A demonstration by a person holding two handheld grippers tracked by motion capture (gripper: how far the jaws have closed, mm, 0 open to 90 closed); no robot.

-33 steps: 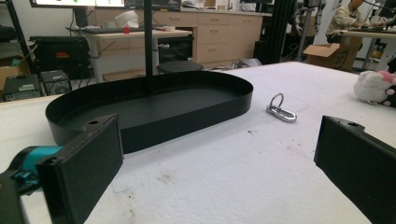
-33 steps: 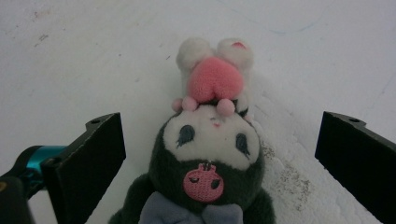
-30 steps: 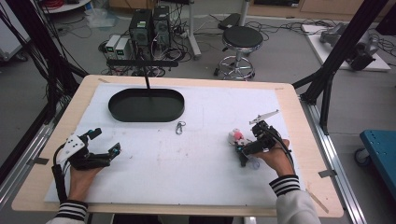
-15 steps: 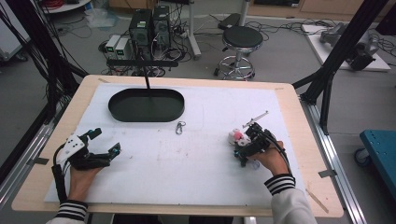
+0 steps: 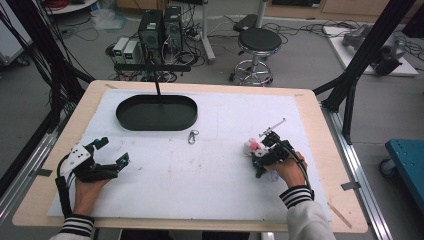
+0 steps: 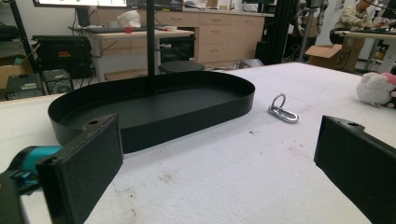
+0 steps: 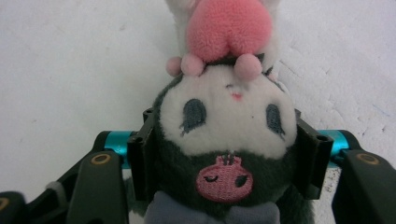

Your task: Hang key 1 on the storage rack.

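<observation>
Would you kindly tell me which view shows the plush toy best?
The right gripper view: the plush toy is close up, face clear, between that gripper's jaws. The high view shows it small at the right gripper; the left gripper view shows part of it at the right edge.

Oval tray (image 5: 156, 113) on the table (image 5: 320, 115) near its far-left corner, carabiner (image 5: 192, 136) just before the tray's right end, plush toy (image 5: 252, 148) toward the right edge, between the right gripper's (image 5: 258, 152) jaws, left gripper (image 5: 111, 151) near the front-left corner

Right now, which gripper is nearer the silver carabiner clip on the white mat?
Left, narrowly. The clip lies ahead and to the right of the open left gripper; the right gripper, shut on the plush toy, sits off to the clip's right.
</observation>
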